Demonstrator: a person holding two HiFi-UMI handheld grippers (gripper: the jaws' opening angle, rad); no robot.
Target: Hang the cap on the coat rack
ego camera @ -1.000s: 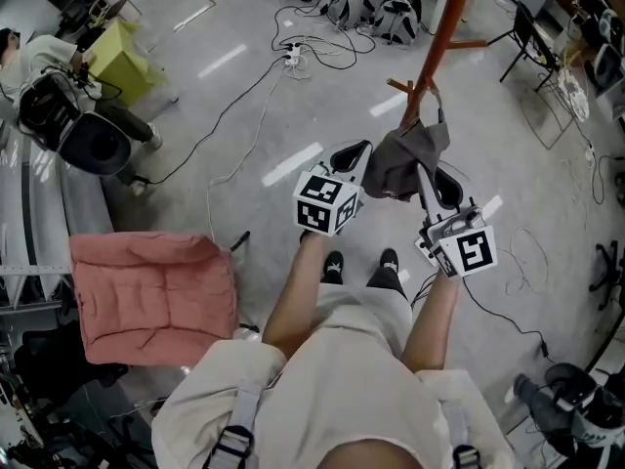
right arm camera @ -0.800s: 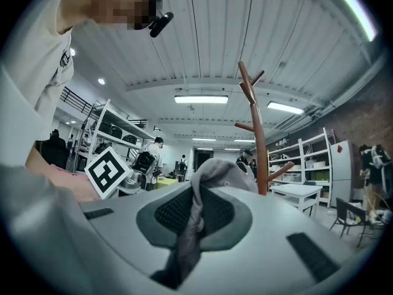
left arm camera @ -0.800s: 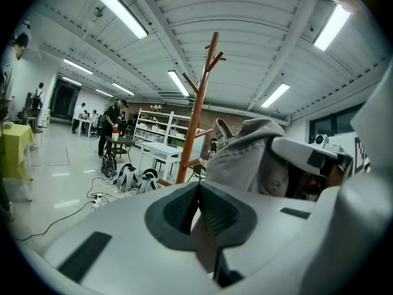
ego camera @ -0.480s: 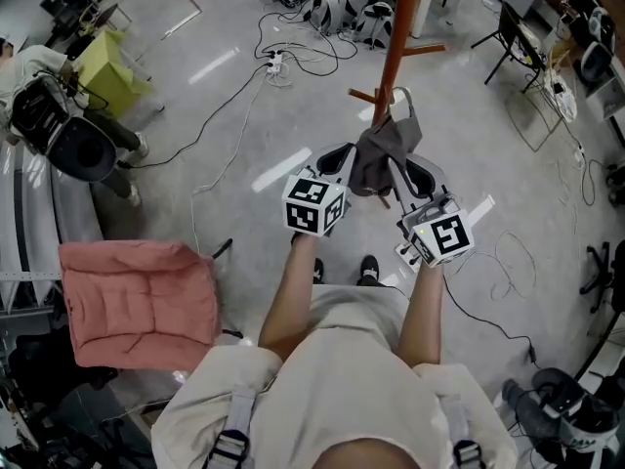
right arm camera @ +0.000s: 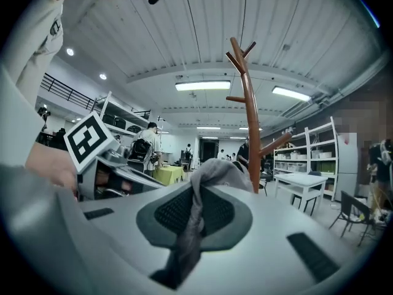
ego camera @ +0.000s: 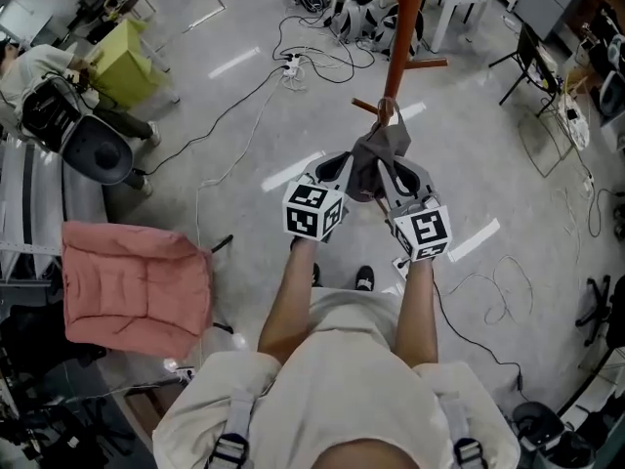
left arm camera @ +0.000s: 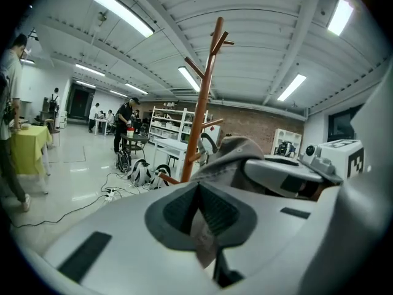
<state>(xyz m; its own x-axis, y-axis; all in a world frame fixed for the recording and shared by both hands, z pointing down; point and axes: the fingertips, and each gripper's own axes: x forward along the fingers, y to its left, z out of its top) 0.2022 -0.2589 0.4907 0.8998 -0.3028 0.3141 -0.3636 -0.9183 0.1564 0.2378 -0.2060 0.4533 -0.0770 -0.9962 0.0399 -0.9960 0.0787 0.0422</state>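
**Cap gripped by both grippers, at the rack's lower peg**

Writing: the only print seen is the black-and-white square markers on the cubes of the left gripper (ego camera: 342, 170) and right gripper (ego camera: 400, 176). These are patterns, not words. A small mark on the person's sleeve in the right gripper view is too small to read.

Containers: white shelves (right arm camera: 307, 155) in the background carry boxes; their contents cannot be made out. Bags (ego camera: 366, 13) lie on the floor by the foot of the coat rack (ego camera: 406, 22).

Left jaws: closed to a narrow gap, with a thin flap of the cap's fabric pinched between the pads (left arm camera: 178, 211).

Right jaws: likewise nearly together, clamped on a bunched fold of grey fabric.

The grey cap (ego camera: 373, 156) hangs between the two grippers, raised right up to the orange-brown rack. Its top strap sits at the short lower peg (ego camera: 367, 106); whether the strap is over the peg cannot be told.

A pink cushion (ego camera: 137, 286) lies well to the left.
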